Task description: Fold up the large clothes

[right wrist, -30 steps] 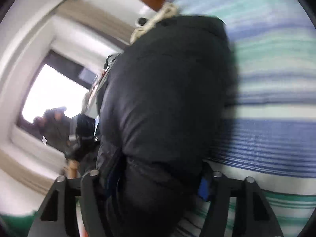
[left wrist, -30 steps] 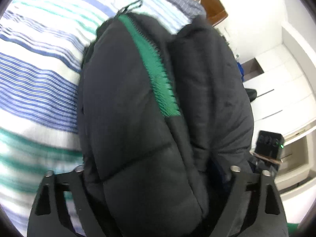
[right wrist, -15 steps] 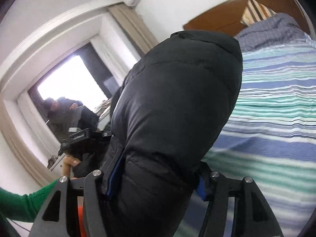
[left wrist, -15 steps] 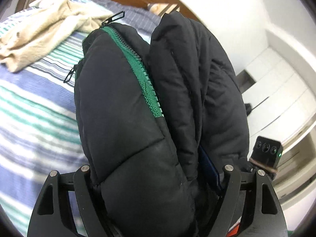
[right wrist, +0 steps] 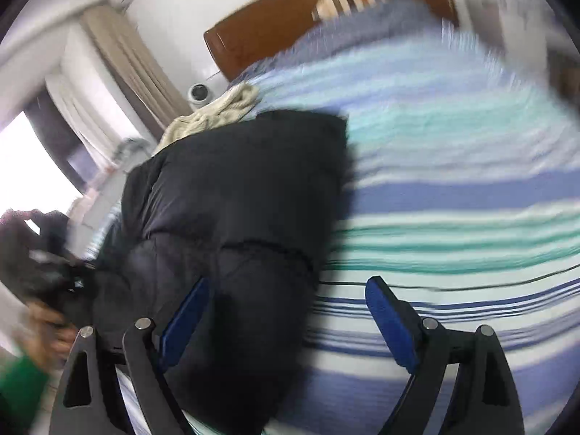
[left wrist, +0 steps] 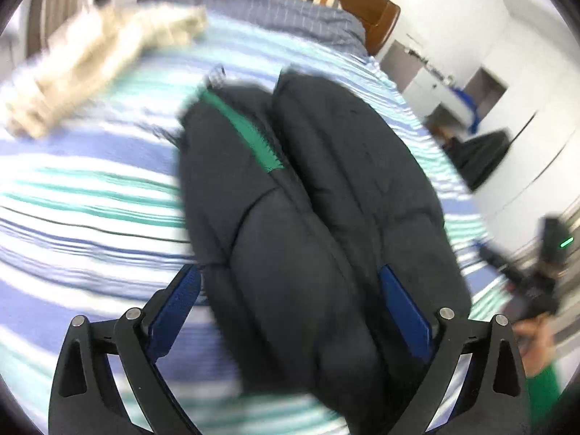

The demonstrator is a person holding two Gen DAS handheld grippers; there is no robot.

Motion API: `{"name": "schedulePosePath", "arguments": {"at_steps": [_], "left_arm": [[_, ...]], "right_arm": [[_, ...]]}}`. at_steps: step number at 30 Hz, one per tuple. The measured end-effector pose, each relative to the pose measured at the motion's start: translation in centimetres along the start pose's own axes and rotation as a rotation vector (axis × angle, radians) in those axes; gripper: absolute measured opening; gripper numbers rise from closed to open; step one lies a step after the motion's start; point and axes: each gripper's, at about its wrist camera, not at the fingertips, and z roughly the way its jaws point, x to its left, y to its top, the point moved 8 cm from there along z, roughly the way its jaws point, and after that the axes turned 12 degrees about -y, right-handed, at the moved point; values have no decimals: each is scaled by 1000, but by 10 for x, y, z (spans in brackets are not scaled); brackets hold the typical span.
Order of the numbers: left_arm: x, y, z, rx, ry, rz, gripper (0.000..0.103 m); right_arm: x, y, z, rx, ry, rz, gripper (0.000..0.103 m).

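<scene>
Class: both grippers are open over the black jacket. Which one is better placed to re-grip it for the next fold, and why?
Probably the left gripper: the black jacket fills its open jaws. The right gripper sits at the jacket's edge, half over striped bedding.

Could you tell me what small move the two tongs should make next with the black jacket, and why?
Probably draw both tongs straight back. The left tongs and right tongs stand open, and the folded black jacket lies on the striped bedspread between their fingers, so backing away should clear it without dragging the fold.
</scene>
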Motion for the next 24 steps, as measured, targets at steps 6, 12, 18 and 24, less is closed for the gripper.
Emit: {"name": "schedulePosePath", "arguments": {"at_steps": [6, 12, 18, 24], "left_arm": [[-64, -18, -83, -207, 283, 267, 103], [-99, -25, -105, -280, 351, 235, 103], [-139, -31, -96, -259, 286, 192, 103], [-163, -37, -111, -303, 340, 179, 103]], "right_arm": [[6, 13, -102, -221, -237, -76, 90], [14, 29, -155, -268, -331, -31, 90], [12, 5, -164, -231, -404, -61, 90], [9, -7, -178, -221, -428, -68, 90]]}}
